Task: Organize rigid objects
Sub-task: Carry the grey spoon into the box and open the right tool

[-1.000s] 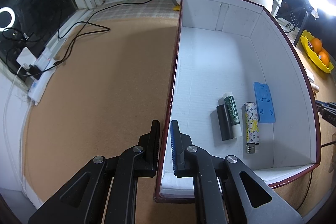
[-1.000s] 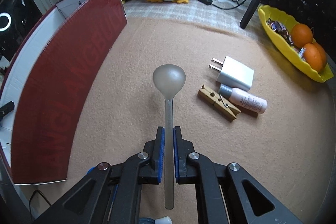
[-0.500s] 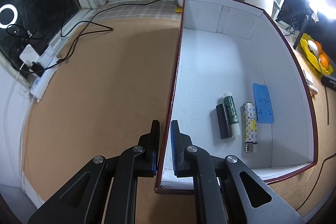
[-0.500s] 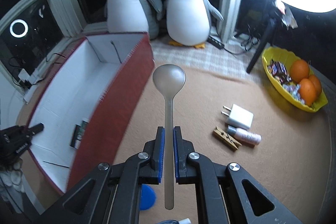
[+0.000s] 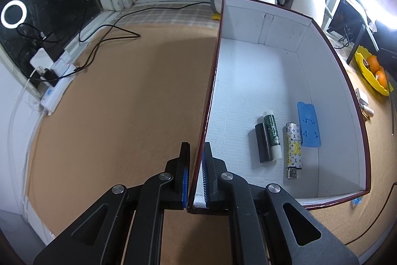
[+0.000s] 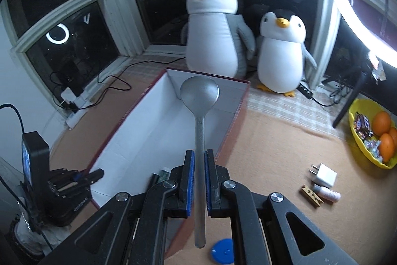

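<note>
Right gripper (image 6: 197, 180) pinching spoon (image 6: 199, 101) mid-handle, bowl hanging over box (image 6: 139, 131). Looking light, stiff, slick; gripping nearer the bowl probably limiting swing. Left gripper (image 5: 196, 173) clamping box wall. Versus a second ago: spoon now lifted off the mat, swung over the box; left side holding steady.

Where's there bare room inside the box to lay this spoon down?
The box's far half is bare, from the back wall down to the blue card. The near strip is crowded: black tube, green tube, patterned lighter. Another bare patch runs along the left wall.
</note>
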`<state>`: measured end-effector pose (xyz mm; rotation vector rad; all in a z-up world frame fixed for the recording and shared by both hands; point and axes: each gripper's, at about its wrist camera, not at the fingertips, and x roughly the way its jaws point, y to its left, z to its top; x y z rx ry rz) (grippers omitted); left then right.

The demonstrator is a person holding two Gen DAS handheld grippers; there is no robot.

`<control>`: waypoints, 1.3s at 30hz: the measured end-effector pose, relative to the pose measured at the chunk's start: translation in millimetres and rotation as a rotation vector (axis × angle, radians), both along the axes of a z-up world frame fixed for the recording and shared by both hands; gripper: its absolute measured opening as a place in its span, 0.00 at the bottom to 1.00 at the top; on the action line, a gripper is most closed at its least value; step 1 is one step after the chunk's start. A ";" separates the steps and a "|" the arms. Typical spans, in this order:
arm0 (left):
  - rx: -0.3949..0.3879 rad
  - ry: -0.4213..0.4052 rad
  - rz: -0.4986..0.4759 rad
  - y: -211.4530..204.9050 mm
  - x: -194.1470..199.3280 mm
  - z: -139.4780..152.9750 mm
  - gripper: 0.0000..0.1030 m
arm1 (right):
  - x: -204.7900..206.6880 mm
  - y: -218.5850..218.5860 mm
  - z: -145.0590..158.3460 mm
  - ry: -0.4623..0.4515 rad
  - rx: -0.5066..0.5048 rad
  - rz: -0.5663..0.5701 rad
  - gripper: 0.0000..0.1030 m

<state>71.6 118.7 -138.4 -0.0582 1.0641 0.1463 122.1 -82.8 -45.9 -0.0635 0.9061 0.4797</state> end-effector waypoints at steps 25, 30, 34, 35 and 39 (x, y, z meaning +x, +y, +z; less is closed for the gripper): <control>0.016 -0.015 0.041 -3.0 -5.7 2.3 0.08 | 12.3 56.7 -47.7 0.100 -0.035 0.093 0.07; 0.017 -0.015 0.041 -3.2 -5.8 2.7 0.08 | 11.8 59.3 -46.9 0.088 -0.037 0.105 0.12; 0.016 -0.015 0.041 -3.3 -5.8 2.7 0.08 | 9.9 57.5 -43.0 0.062 -0.032 0.090 0.46; 0.016 -0.015 0.041 -3.1 -5.9 2.5 0.08 | 9.1 56.2 -41.3 0.055 -0.027 0.088 0.47; 0.014 -0.015 0.039 -2.4 -6.2 2.4 0.08 | 8.5 51.2 -37.3 0.051 -0.012 0.075 0.47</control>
